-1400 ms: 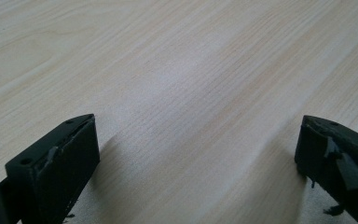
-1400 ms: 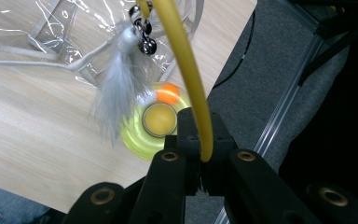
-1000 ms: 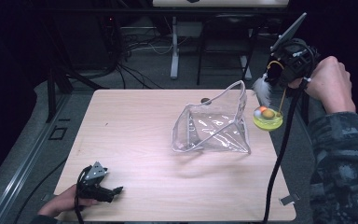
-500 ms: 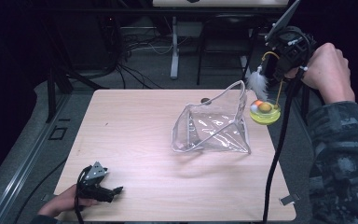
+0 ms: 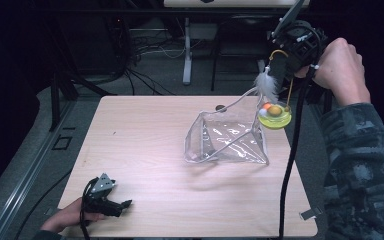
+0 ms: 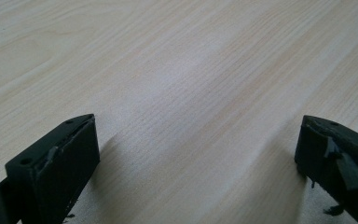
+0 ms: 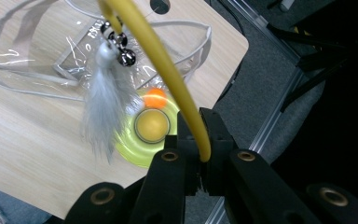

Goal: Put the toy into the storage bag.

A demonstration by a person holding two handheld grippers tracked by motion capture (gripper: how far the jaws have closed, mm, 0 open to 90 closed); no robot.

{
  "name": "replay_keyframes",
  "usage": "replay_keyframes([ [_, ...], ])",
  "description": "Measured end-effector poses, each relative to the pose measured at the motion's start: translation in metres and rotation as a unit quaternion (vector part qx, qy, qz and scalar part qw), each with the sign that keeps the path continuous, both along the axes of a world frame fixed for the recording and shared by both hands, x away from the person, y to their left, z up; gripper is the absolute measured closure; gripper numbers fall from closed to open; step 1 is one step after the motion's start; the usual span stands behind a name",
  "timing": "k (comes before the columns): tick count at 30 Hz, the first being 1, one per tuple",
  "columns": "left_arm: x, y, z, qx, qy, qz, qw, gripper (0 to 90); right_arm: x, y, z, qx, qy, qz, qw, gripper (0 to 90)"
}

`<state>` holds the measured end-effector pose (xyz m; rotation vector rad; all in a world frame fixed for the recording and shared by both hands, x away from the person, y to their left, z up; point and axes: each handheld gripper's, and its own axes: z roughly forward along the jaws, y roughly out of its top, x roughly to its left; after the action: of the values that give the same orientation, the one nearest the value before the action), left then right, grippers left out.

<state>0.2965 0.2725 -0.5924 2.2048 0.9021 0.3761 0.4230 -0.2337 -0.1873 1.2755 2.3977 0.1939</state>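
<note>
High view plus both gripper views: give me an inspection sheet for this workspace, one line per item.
Surface: light wood table, mostly bare; small dark hole near its far edge.
Job's things: clear plastic pouch standing open, right of centre; cat toy with yellow-green disc, orange ball, white feather and yellow wand, lifted above the table's right edge.
Clutter: nothing seen.
Grippers: left tool resting at the near left corner, jaws wide apart, nothing between them; right tool raised, shut on the toy's wand.
Cables: black cable hanging from the right tool across the table's right side.
Surroundings: dark floor with cables and stand legs beyond the table.
</note>
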Motion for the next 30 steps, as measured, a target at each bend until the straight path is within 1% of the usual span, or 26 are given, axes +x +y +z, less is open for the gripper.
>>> replay_keyframes([
  [2, 0.000, 0.000, 0.000, 0.000, 0.000, 0.000, 1.0000, 0.0, 0.001, 0.003, 0.001, -0.001, 0.000, 0.004, 1.0000, 87.6],
  [5, 0.000, 0.000, 0.000, 0.000, 0.000, 0.000, 1.0000, 0.0, 0.002, 0.007, 0.002, 0.005, -0.003, 0.007, 1.0000, 87.6],
  [6, 0.000, 0.000, 0.000, 0.001, 0.003, -0.001, 1.0000, 0.0, 0.003, 0.011, 0.002, 0.002, -0.003, 0.012, 0.9999, 87.6],
  [8, 0.000, 0.000, 0.000, 0.000, 0.000, 0.000, 1.0000, 0.0, 0.004, 0.015, 0.002, 0.000, -0.002, 0.016, 0.9999, 87.6],
  [15, 0.000, 0.000, 0.000, 0.000, 0.000, 0.000, 1.0000, 0.0, 0.009, 0.028, 0.000, 0.007, -0.003, 0.026, 0.9996, 87.6],
  [19, 0.000, 0.000, 0.000, 0.000, 0.000, 0.000, 1.0000, 0.0, 0.010, 0.036, 0.003, 0.006, -0.003, 0.034, 0.9994, 87.6],
  [20, 0.000, 0.000, 0.000, 0.000, 0.000, 0.000, 1.0000, 0.0, 0.010, 0.037, 0.002, 0.010, -0.006, 0.034, 0.9993, 87.5],
  [22, 0.000, 0.000, 0.000, 0.000, 0.000, 0.000, 1.0000, 0.0, 0.011, 0.040, 0.003, 0.009, -0.005, 0.037, 0.9993, 87.5],
  [26, 0.000, 0.000, 0.000, 0.000, 0.000, 0.000, 1.0000, 0.0, 0.013, 0.051, 0.000, 0.010, -0.006, 0.048, 0.9988, 87.5],
  [27, 0.000, 0.000, 0.000, 0.000, 0.000, 0.000, 1.0000, 0.0, 0.013, 0.051, 0.000, 0.010, -0.006, 0.048, 0.9988, 87.5],
  [30, 0.000, 0.000, 0.000, 0.000, 0.000, 0.000, 1.0000, 0.0, 0.015, 0.059, -0.003, 0.014, -0.002, 0.056, 0.9983, 87.5],
])
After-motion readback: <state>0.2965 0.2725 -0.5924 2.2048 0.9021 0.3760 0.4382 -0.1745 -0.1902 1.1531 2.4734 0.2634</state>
